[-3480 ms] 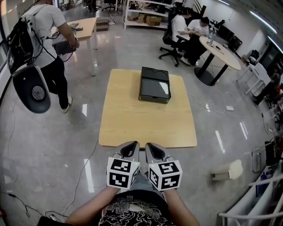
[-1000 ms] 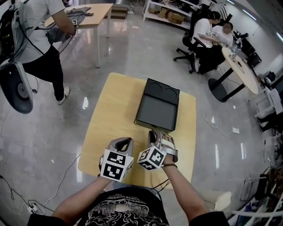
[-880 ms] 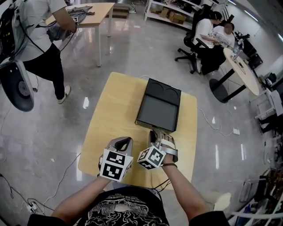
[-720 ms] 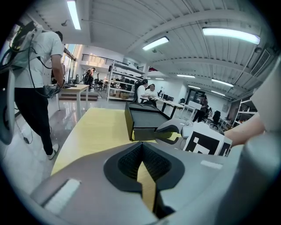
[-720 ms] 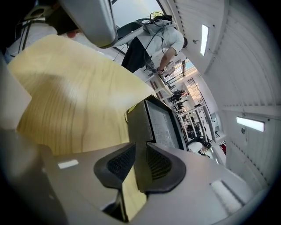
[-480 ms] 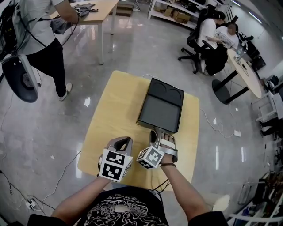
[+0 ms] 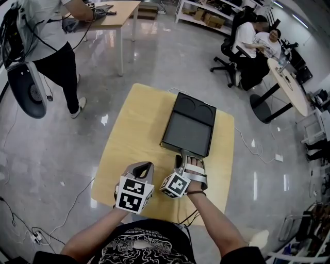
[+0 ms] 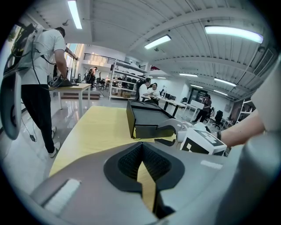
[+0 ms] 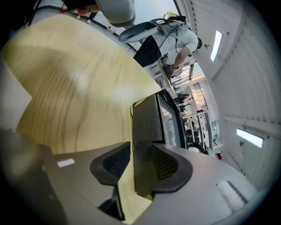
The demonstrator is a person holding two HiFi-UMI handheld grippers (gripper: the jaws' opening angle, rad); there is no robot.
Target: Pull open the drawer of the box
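A flat black box (image 7: 188, 126) lies on the yellow wooden table (image 7: 134, 134), its drawer front facing me. My right gripper (image 7: 181, 155) is at the near front edge, rolled on its side. In the right gripper view the dark drawer front (image 9: 147, 127) stands between the jaws of that gripper (image 9: 141, 154). They have just been opening; one pad (image 9: 164, 165) lies against the panel, and a thin gap shows at the other. My left gripper (image 7: 144, 166) hovers over the table left of the right one, tips together (image 8: 141, 147) on nothing, the box (image 8: 147, 121) ahead of it.
A person with a backpack (image 7: 46, 41) stands on the floor at the left beside a second wooden table (image 7: 111, 10). People sit at a round table (image 7: 289, 77) at the upper right. Cables lie on the floor by the table's near-left corner.
My right gripper has stayed at the box's front edge, sunk slightly and rolled a little. The left gripper has kept still. The standing person has shifted along the far table.
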